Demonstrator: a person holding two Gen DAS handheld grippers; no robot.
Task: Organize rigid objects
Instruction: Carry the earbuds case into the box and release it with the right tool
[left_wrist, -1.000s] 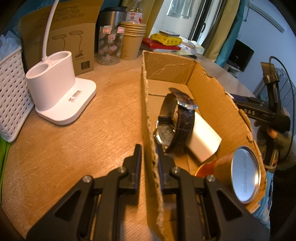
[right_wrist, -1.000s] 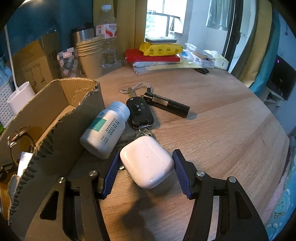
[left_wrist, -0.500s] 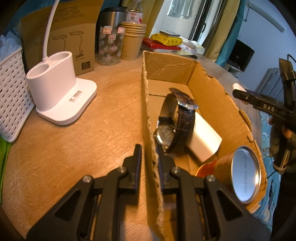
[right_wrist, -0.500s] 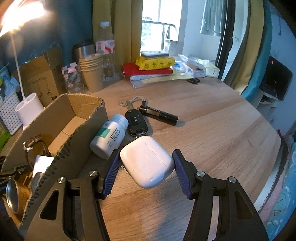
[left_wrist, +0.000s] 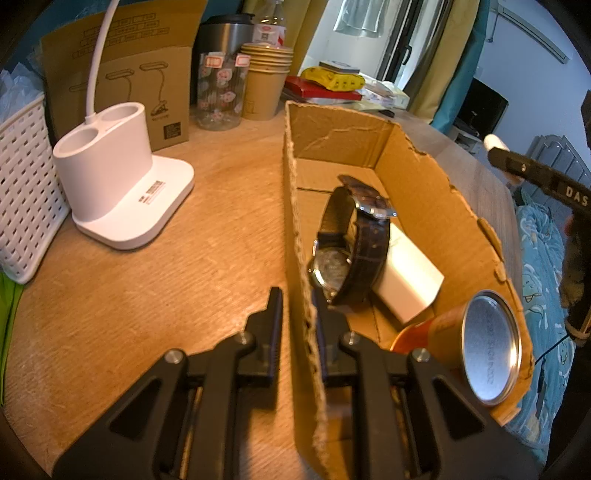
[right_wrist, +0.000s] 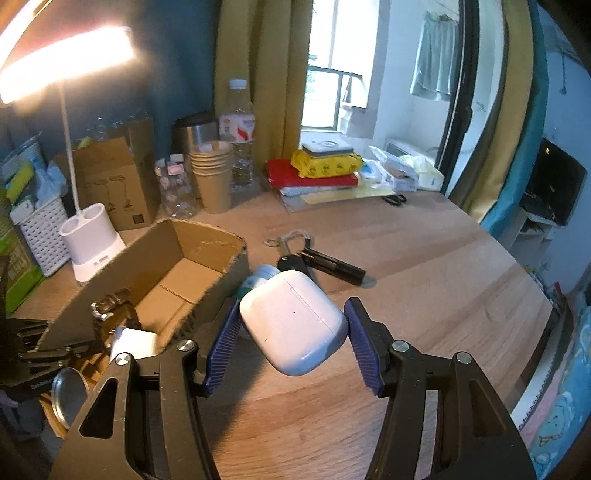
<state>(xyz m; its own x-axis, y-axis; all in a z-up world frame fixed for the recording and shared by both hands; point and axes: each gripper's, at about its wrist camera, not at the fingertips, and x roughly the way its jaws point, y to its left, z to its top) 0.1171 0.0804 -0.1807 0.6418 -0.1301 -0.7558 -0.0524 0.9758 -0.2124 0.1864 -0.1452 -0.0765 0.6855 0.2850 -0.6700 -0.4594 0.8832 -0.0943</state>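
Glossy white rounded earbud case (right_wrist: 293, 321) clamped between the blue ribbed pads (right_wrist: 221, 345) of the right gripper (right_wrist: 291, 338), lifted clear of the round wooden table (right_wrist: 424, 280), just right of the torn open-topped brown cardboard box (right_wrist: 162, 258). Inside that box: dark leather-strapped wristwatch (left_wrist: 354, 243), flat white rectangular block (left_wrist: 410, 277), orange metal-lidded can (left_wrist: 476, 343). Near wall of the box (left_wrist: 299, 258) pinched by the left gripper (left_wrist: 297, 321), jaws nearly together. Right of the box on the table: white pill bottle (right_wrist: 260, 278), black car key (right_wrist: 291, 263), black cylindrical flashlight (right_wrist: 338, 266). Left of the box: white desk lamp base (left_wrist: 118, 184), white lattice plastic basket (left_wrist: 22, 192).
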